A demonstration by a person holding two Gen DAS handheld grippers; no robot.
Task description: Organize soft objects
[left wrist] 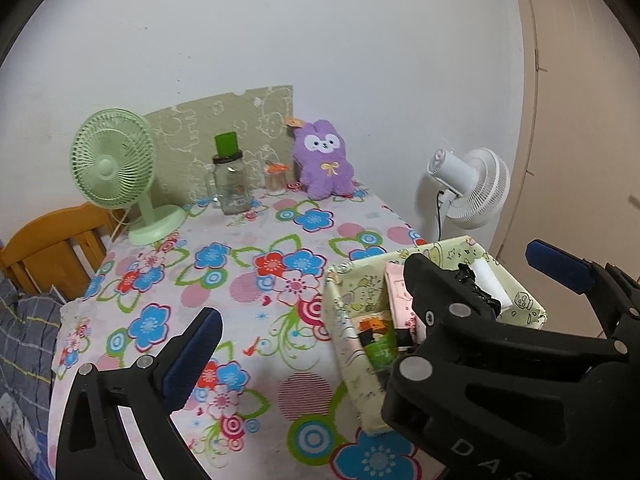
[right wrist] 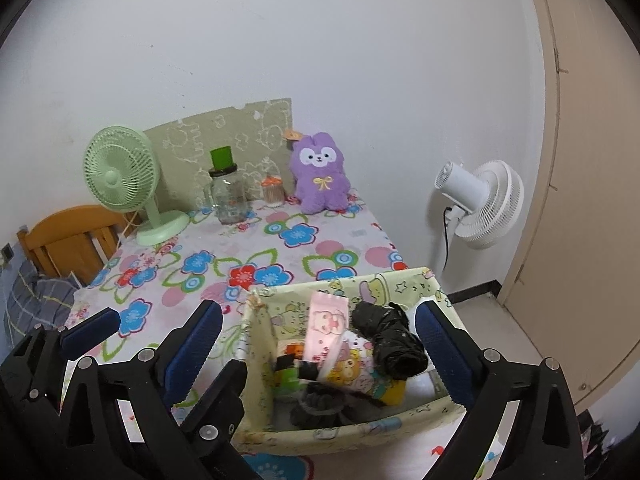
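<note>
A pale yellow fabric box (right wrist: 352, 424) with cartoon print stands at the near right corner of the flowered table (right wrist: 248, 248). It holds a pink pouch (right wrist: 326, 328), a crumpled black bundle (right wrist: 388, 340), a dark knitted item (right wrist: 320, 404) and other small soft things. My right gripper (right wrist: 318, 312) hangs open above the box, nothing between its pads. My left gripper (left wrist: 316, 320) is open beside the box (left wrist: 352, 360), over the cloth; the right gripper hides its right finger. A purple plush (left wrist: 324, 160) sits upright at the far edge by the wall.
At the back stand a green desk fan (left wrist: 116, 164), a glass jar with a green lid (left wrist: 230, 184) and a small toothpick jar (left wrist: 276, 180). A white fan (left wrist: 472, 188) stands off the table's right side. A wooden headboard (left wrist: 48, 248) and plaid bedding (left wrist: 24, 340) lie left.
</note>
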